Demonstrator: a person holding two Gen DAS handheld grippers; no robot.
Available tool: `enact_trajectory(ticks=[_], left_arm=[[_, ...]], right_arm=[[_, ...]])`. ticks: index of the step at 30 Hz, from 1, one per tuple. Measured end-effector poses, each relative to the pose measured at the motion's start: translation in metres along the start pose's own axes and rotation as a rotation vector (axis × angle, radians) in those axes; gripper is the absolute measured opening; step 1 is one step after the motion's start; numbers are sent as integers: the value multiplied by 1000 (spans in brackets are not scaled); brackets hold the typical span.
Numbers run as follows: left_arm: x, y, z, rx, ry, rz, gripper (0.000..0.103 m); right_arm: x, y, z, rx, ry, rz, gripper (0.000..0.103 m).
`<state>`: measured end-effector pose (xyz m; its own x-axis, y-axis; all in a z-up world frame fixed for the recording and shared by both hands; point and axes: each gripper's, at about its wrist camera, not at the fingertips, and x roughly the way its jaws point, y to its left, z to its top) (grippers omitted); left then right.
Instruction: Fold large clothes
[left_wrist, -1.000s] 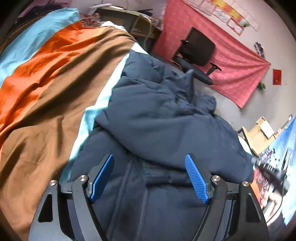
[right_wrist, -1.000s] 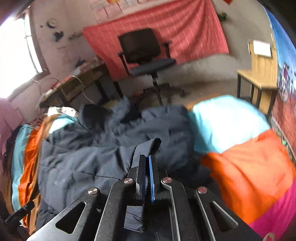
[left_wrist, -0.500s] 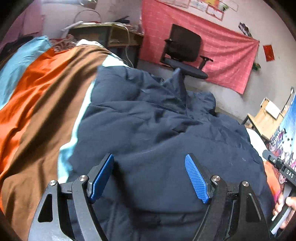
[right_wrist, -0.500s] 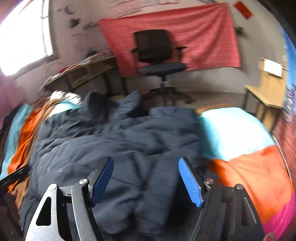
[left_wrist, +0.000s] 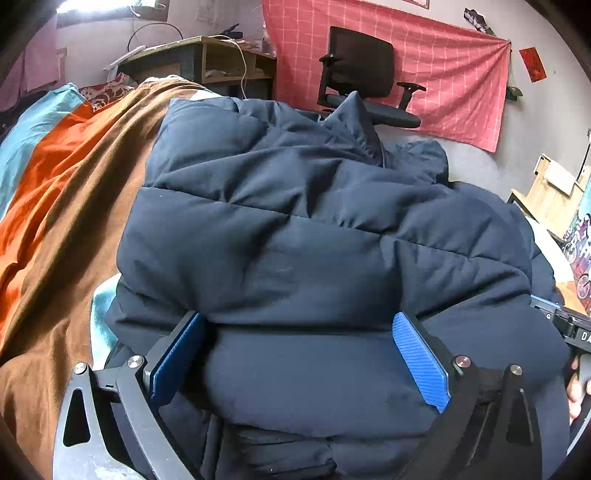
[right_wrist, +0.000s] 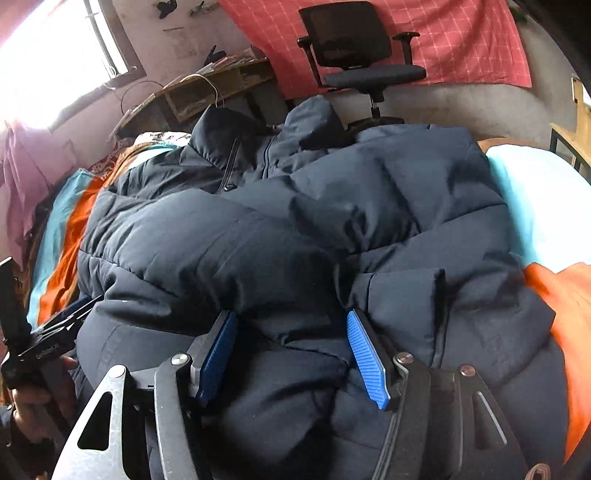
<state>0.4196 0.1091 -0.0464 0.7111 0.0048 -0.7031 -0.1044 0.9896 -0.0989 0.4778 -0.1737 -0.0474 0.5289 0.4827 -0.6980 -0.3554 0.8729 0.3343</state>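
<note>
A dark navy puffer jacket (left_wrist: 317, 236) lies heaped on the bed (left_wrist: 62, 206), bulky layers doubled over, likely mid-fold. The left claw (left_wrist: 299, 354) has just been spreading wide and straddles a thick roll. The right claw (right_wrist: 291, 350), partly open and just narrowing, straddles a padded ridge without clamping it.

Only bits of words show. At the right edge of the left wrist picture, white letters "DA" stand on the black right gripper (left_wrist: 576, 332). On the left gripper (right_wrist: 48, 349), lower left, the white word is too small to read.
</note>
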Motion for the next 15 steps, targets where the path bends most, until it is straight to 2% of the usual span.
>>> enact_trajectory(ticks=[8, 15], left_arm=[[6, -2, -5, 12, -17, 40, 102], [1, 2, -9, -15, -44, 4, 102]], right_arm=[[13, 5, -4, -42, 7, -43, 60], [5, 5, -10, -33, -44, -52, 61]])
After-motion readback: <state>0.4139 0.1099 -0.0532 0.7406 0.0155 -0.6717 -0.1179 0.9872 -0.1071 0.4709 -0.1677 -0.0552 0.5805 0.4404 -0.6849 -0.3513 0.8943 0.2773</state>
